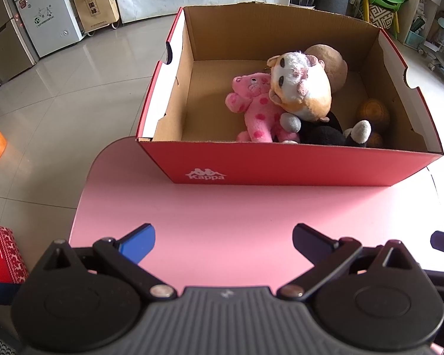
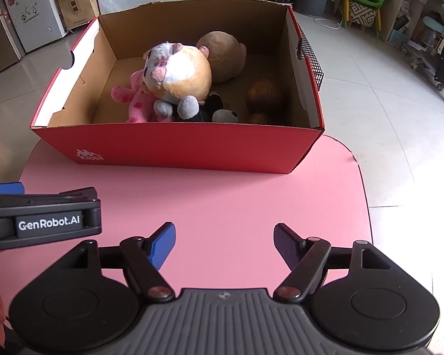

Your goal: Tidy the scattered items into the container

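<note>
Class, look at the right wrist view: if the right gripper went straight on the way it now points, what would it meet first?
Probably the bare pink tabletop: the right gripper, jaws open and empty, angles down at it. The red cardboard box of plush toys sits farther on; depth is hard to judge.

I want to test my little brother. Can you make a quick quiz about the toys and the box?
1. True or false: the pink teddy lies inside the red box.
2. What stands under the box? A) a pink table B) a green chair C) the floor
3. Fill in: both the left gripper and the right gripper are ____ and hold nothing.

Key: 1 true; 2 A; 3 open
</note>
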Available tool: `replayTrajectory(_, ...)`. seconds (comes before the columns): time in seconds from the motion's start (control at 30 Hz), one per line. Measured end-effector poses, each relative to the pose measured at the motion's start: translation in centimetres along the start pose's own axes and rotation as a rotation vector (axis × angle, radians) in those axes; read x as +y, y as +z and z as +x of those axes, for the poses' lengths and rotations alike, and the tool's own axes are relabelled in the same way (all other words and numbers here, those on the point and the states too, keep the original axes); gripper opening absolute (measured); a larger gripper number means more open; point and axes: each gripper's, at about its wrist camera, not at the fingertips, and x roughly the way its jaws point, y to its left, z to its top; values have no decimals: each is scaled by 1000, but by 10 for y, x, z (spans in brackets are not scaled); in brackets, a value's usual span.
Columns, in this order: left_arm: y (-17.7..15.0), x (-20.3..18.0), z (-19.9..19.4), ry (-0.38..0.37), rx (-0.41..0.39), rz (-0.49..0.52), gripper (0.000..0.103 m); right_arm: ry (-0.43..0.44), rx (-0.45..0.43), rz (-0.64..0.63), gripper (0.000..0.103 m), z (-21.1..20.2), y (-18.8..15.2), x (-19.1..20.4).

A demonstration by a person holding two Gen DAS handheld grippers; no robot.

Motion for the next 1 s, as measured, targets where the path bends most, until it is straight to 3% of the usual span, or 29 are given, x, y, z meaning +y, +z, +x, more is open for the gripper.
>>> replayTrajectory(1.0,1,0,1,3,3,3,103,5,0,4,74,-1,0,1)
